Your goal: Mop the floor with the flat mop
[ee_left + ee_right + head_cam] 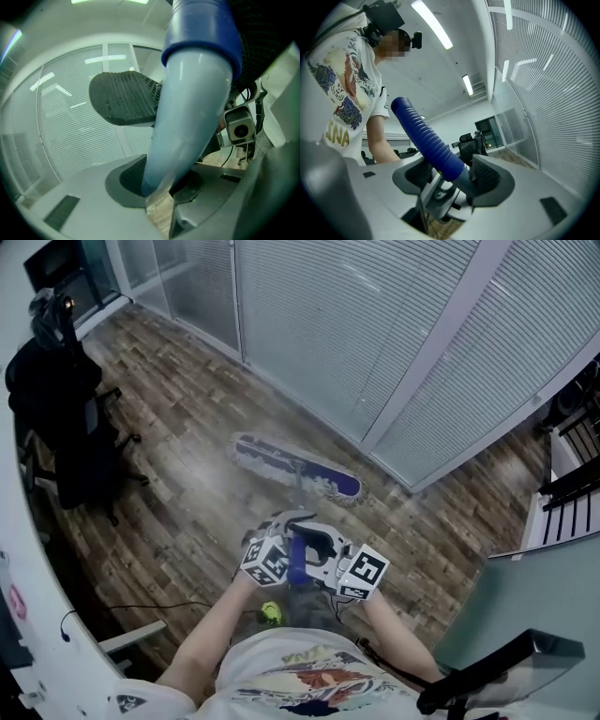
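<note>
The flat mop head (295,468), blue with a pale fringe, lies on the wood floor near the blind-covered glass wall. Its handle (298,498) runs back to my two grippers in front of my body. My left gripper (281,545) is shut on the pale shaft (187,117) just below the blue collar. My right gripper (324,564) is shut on the ribbed blue grip (429,140), its pads (490,178) pressed against the grip's lower end. The two grippers sit close side by side on the handle.
A black office chair (66,427) draped with dark clothing stands at the left. Glass partitions with blinds (375,334) close off the far side. A small yellow-green object (271,613) and a cable lie on the floor near my feet. A black rack (572,474) stands at the right.
</note>
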Available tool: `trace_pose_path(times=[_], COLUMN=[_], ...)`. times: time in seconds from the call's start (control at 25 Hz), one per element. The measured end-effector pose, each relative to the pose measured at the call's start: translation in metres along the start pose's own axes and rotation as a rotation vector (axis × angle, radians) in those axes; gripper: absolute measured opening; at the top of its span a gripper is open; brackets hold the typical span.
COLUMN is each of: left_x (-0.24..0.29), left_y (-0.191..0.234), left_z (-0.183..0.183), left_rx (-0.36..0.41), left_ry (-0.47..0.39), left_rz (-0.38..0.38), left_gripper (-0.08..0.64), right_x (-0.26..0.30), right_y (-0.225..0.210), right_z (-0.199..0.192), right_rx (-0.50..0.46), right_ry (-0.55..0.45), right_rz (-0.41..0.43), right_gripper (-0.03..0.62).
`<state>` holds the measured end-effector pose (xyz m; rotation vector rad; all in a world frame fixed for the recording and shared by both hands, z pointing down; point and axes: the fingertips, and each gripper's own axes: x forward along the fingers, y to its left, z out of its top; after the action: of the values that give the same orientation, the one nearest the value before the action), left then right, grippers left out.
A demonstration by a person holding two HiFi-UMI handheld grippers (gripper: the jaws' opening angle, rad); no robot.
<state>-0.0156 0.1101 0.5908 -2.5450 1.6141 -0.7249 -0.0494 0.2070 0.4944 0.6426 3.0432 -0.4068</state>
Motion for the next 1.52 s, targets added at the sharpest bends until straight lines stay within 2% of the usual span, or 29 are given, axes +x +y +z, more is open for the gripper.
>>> trace_pose_path(times=[0.2, 0.44, 0.64, 0.96, 1.2, 1.52], left_x=[-0.069, -0.118, -0.142, -0.156, -0.16, -0.149], left_y=[-0.079, -0.155, -0.239, -0.367, -0.403, -0.388], left_z=[0.0, 0.013, 0.033, 0.057, 0.064, 0.06], left_rx=[-0.018, -0.051, -0.087, -0.1, -0.109, -0.076], left_ry=[0.01, 0.036, 0.071, 0.12, 0.133, 0.13], left_rz=[0.016, 0.06, 0.117, 0.227, 0.255, 0.24], left_gripper=[0.058, 0.058, 0.058, 0.058, 0.058, 0.058], right_x=[-0.001, -0.023, -0.072, -0.163, -0.188, -0.184], right_y=[0.104, 0.195, 0.277, 0.384, 0.413, 0.395], right_z=[-0.023, -0.035, -0.048, -0.077, -0.086, -0.086], right_rx=[0.007, 0.02, 0.043, 0.042, 0.045, 0.032], right_ry=[0.021, 0.026, 0.048, 0.06, 0.073, 0.068], right_rz=[0.047, 0.109, 0.19, 0.319, 0.36, 0.358], right_gripper=[0.258, 0.258, 0.258, 0.258, 0.258, 0.258])
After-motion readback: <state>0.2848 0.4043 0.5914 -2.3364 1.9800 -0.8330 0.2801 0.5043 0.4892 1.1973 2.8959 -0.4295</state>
